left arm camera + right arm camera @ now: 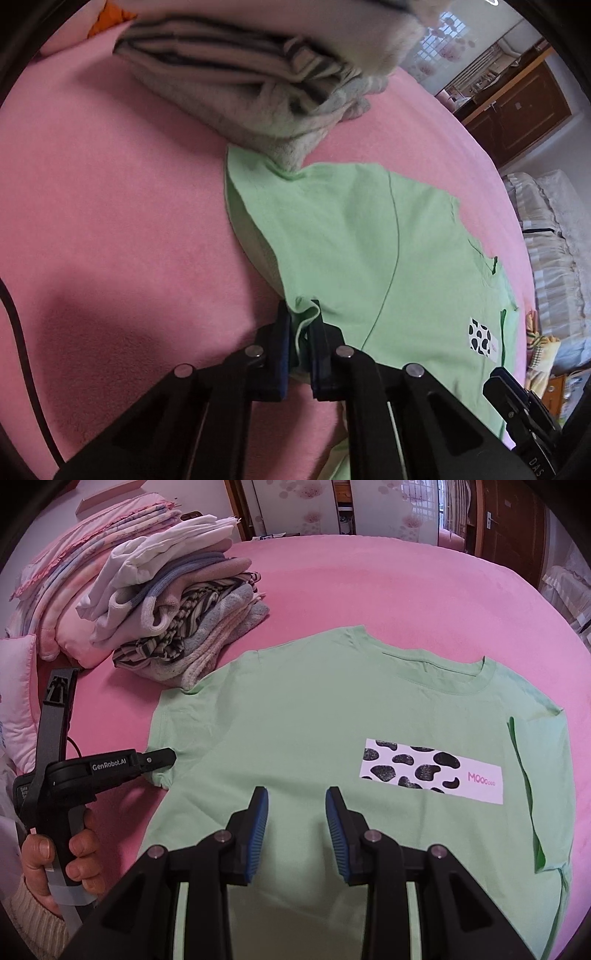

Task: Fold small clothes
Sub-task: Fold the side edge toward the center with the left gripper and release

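Observation:
A light green T-shirt (314, 738) with a cow-print label (432, 770) lies face up and flat on the pink bed; it also shows in the left wrist view (369, 251). My left gripper (301, 328) is shut on the shirt's left sleeve edge, which bunches between the blue pads; it shows in the right wrist view (162, 758) at the shirt's left side. My right gripper (295, 808) is open and empty, hovering just above the shirt's lower middle; part of it shows in the left wrist view (517, 398).
A stack of folded clothes (177, 616) sits on the pink bed (369, 576) at the back left, touching the shirt's left shoulder (258, 96). Pink bedding (74, 565) lies behind it. Wooden furniture (517, 107) stands beyond the bed.

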The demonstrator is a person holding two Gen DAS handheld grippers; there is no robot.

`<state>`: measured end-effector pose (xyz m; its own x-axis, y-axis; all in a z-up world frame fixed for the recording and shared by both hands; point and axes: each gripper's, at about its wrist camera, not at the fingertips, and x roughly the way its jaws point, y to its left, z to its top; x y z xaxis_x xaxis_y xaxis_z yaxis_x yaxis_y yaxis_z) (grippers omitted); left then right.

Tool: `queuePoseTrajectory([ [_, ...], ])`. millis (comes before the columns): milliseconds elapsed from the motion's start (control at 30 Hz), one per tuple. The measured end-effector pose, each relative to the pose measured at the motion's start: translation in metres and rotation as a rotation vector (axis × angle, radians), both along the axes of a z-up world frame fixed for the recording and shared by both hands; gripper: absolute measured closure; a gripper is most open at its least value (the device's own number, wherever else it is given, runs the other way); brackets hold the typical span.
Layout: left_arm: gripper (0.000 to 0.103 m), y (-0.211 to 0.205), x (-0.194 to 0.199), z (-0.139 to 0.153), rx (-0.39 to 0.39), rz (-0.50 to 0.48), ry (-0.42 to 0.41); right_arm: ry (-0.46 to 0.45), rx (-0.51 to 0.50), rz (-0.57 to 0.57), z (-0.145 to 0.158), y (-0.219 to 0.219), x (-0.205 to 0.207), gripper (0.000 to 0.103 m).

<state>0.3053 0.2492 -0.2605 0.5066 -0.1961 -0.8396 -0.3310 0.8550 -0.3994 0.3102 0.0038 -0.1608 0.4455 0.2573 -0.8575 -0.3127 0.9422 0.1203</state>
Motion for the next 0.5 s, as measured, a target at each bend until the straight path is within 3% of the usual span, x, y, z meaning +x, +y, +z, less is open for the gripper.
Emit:
queuePoseTrajectory([
  [300, 0.097, -0.054, 0.0, 0.053, 0.229, -0.083, -0.13, 0.012, 0.018, -0.03, 0.001, -0.022, -0.006, 0.071],
  [500, 0.097, -0.117, 0.005, 0.071, 0.441, -0.278, -0.199, 0.022, 0.031, -0.076, 0.002, -0.044, -0.008, 0.071],
])
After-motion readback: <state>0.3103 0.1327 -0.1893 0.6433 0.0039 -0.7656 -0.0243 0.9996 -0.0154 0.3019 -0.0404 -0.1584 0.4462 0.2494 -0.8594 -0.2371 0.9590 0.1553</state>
